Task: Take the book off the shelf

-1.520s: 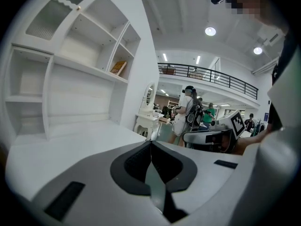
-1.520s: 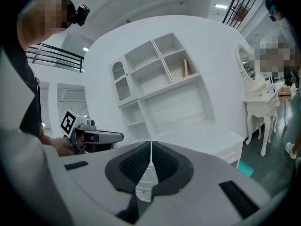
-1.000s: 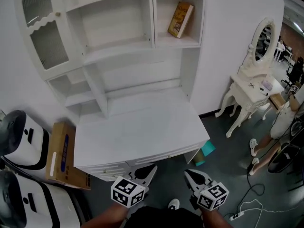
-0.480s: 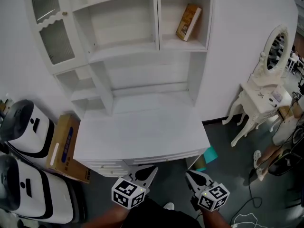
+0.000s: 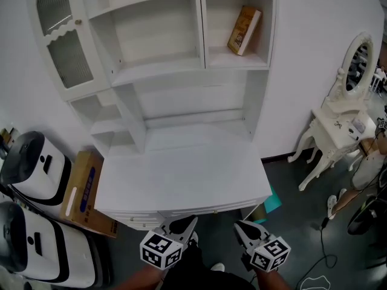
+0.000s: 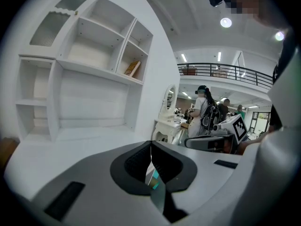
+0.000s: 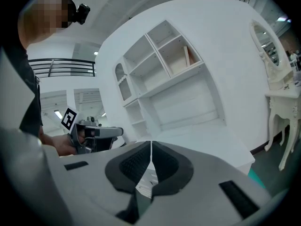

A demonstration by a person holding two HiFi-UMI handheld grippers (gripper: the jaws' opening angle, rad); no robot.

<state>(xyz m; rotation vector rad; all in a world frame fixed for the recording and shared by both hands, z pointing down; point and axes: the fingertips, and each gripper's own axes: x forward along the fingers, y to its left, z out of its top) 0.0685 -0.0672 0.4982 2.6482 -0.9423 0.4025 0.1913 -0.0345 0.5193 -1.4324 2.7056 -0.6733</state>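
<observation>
Left gripper (image 5: 191,221), right gripper (image 5: 239,226): jaws closed, empty; bottom centre.
book (image 5: 244,30) leans, upper right; sits slightly further right than earlier.

Bright even indoor light, soft shadows, sharp focus, fisheye-bent edges, dark corner vignettes

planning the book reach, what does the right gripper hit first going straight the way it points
The right gripper, jaws shut, would likely meet the front edge of the white desk first, though depth is unclear. The book sits much higher on the shelf.
</observation>
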